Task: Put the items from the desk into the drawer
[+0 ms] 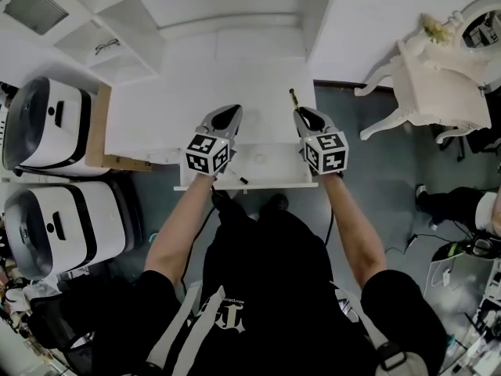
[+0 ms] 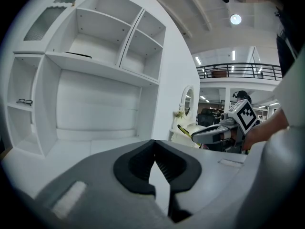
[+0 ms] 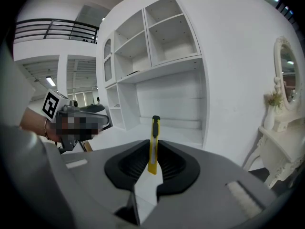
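My right gripper (image 1: 300, 113) (image 3: 153, 146) is shut on a yellow utility knife (image 3: 153, 140) with a black end. The knife's tip (image 1: 293, 95) sticks out past the jaws over the white desk (image 1: 156, 116). My left gripper (image 1: 232, 110) (image 2: 153, 146) is shut, tips touching and nothing between them. Both grippers hover side by side above the pulled-out white drawer (image 1: 275, 175). The left gripper view shows the right gripper (image 2: 200, 135) with the knife (image 2: 184, 130) off to the right. The right gripper view shows the left gripper (image 3: 100, 120) at the left.
A white shelf unit (image 2: 109, 56) rises behind the desk, with a pair of glasses (image 2: 23, 101) on a left shelf. Two white appliances (image 1: 48, 122) (image 1: 59, 227) stand on the floor to the left. To the right is an ornate white vanity table (image 1: 434, 88) with a mirror.
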Demonstrator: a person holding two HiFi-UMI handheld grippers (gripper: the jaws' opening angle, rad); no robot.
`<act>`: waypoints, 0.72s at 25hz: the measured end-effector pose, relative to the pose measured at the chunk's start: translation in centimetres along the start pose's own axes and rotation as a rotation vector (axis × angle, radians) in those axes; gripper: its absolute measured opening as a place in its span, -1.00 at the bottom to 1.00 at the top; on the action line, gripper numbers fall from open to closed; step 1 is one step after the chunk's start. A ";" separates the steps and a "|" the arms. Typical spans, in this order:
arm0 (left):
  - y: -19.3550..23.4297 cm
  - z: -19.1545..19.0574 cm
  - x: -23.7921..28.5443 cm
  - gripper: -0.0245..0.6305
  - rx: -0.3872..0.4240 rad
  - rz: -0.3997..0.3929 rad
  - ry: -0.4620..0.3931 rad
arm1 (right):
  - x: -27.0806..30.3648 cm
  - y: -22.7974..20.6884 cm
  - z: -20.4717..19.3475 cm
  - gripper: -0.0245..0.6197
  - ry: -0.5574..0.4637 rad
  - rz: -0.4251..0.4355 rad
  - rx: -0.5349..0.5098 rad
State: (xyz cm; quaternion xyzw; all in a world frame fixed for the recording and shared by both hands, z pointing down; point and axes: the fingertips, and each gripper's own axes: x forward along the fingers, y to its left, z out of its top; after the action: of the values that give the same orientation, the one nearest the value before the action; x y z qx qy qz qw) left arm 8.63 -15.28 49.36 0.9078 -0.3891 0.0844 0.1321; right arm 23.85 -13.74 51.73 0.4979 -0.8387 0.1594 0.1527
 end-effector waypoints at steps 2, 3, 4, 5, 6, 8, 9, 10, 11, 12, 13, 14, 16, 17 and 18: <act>-0.5 0.0 0.1 -0.93 0.001 0.002 -0.003 | -0.4 -0.2 -0.3 -0.76 0.003 0.004 -0.001; -0.7 0.0 0.2 -0.93 0.002 0.004 -0.003 | -0.6 -0.4 -0.4 -0.76 0.004 0.006 -0.002; -0.9 -0.1 0.2 -0.93 0.002 0.006 -0.004 | -0.7 -0.5 -0.6 -0.76 0.005 0.007 -0.004; -1.1 -0.1 0.3 -0.93 0.003 0.008 -0.004 | -0.9 -0.6 -0.8 -0.76 0.007 0.009 -0.005; -1.2 -0.2 0.3 -0.93 0.003 0.009 -0.005 | -0.9 -0.6 -0.9 -0.76 0.009 0.012 -0.005; -1.3 -0.3 0.3 -0.93 0.001 0.010 -0.006 | -1.0 -0.6 -1.3 -0.76 0.016 0.016 -0.004; -1.4 -0.4 0.3 -0.93 -0.001 0.011 -0.005 | -1.0 -0.6 -1.4 -0.76 0.021 0.019 -0.005; -1.4 -0.5 0.2 -0.93 -0.003 0.012 -0.003 | -1.1 -0.5 -1.6 -0.76 0.026 0.021 -0.005; -1.5 -0.7 0.1 -0.93 -0.005 0.013 -0.001 | -1.1 -0.4 -1.9 -0.76 0.033 0.023 -0.006; -1.5 -1.0 -0.1 -0.93 -0.008 0.014 0.003 | -1.1 -0.3 -2.2 -0.76 0.039 0.025 -0.006; -1.5 -1.3 -0.3 -0.93 -0.011 0.015 0.007 | -1.1 -0.1 -2.6 -0.76 0.046 0.028 -0.007; -1.4 -1.7 -0.5 -0.93 -0.015 0.017 0.012 | -1.1 0.1 -3.1 -0.76 0.055 0.029 -0.007; -1.1 -2.6 -0.9 -0.93 -0.025 0.021 0.023 | -0.9 0.3 -4.3 -0.76 0.078 0.032 -0.003; -1.1 -3.1 -1.0 -0.93 -0.030 0.023 0.029 | -0.8 0.4 -4.9 -0.76 0.091 0.034 0.001; -1.0 -3.6 -1.0 -0.93 -0.036 0.026 0.036 | -0.8 0.4 -5.7 -0.76 0.105 0.035 0.005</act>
State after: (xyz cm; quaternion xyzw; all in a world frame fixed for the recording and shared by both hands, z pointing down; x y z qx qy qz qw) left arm 8.47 -12.78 52.35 0.8986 -0.3997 0.0953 0.1541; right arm 24.36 -10.57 56.48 0.4744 -0.8378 0.1901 0.1921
